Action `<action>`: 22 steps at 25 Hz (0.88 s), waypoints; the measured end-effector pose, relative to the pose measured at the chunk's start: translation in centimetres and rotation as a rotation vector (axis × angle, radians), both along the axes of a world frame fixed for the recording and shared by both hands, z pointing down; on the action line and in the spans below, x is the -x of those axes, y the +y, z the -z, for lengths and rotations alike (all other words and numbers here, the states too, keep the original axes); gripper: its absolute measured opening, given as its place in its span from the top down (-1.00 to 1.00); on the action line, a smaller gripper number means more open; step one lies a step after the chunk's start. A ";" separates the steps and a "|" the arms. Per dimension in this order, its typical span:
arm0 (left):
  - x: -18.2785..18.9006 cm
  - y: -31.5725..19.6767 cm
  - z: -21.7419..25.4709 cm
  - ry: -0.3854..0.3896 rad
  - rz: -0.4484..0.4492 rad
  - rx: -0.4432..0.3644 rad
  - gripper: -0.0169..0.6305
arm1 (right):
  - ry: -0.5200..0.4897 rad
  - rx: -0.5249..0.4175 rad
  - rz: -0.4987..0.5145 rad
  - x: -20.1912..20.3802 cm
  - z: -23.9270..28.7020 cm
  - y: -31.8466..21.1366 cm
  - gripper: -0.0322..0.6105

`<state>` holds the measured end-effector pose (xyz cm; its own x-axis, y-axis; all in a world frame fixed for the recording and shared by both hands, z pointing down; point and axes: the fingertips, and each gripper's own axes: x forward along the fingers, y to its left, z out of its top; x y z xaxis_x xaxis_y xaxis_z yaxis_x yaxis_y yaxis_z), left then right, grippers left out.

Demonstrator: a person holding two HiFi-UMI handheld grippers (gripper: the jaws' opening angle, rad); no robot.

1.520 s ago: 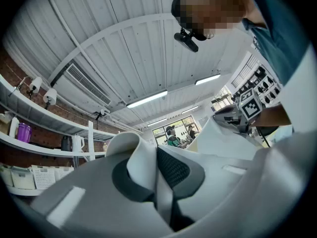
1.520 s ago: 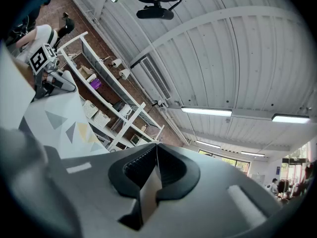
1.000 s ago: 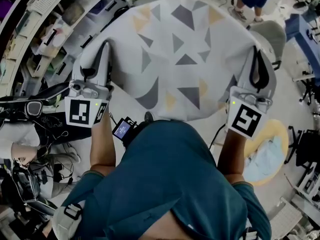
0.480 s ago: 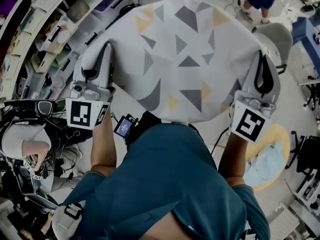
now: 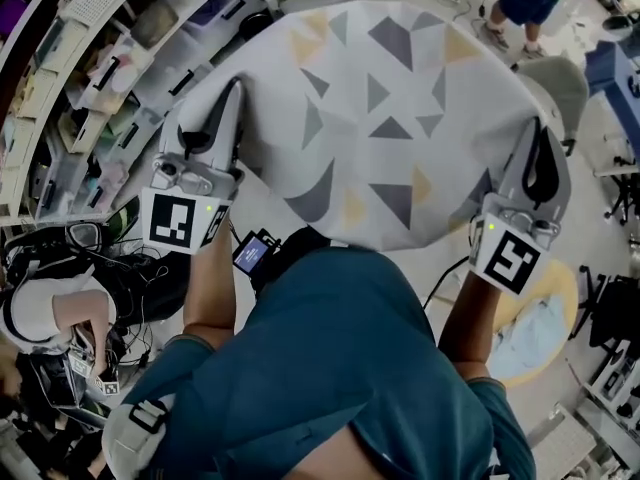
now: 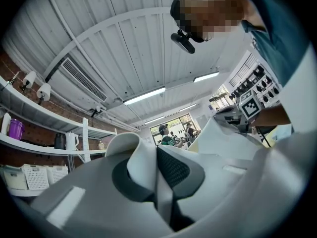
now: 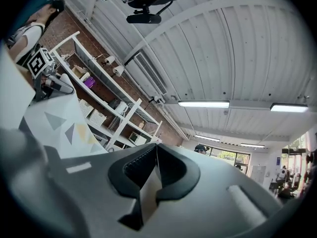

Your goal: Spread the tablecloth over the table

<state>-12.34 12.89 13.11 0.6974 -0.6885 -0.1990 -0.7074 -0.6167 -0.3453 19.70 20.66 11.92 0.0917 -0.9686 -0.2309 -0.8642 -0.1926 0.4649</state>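
White tablecloth (image 6: 164, 198) fold pinched between black ribbed pads (image 6: 172, 167) of left gripper (image 6: 158, 157), jaws closed tight on it. Right gripper (image 7: 156, 157) likewise clamped on thin cloth edge. Both gripper views tilt upward: ribbed ceiling (image 7: 237, 48), strip lights, wall shelves (image 6: 44, 148). Head view alone shows full sheet, grey and yellow triangles on white, held stretched in air between both grippers, ahead of person's teal shirt (image 5: 340, 368). Marker cubes (image 5: 180, 223) face that camera.
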 end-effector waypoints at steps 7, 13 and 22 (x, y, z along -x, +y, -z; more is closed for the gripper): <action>1.6 -4.9 0.3 0.022 -0.048 -0.005 0.91 | 0.019 -0.009 -0.045 2.0 1.1 -3.4 0.85; 2.8 -8.6 0.4 0.037 -0.089 -0.013 0.91 | 0.025 -0.009 -0.082 3.6 1.3 -5.8 0.85; 5.8 -12.1 0.1 0.060 -0.132 -0.021 0.91 | 0.038 -0.018 -0.115 7.0 1.7 -8.0 0.85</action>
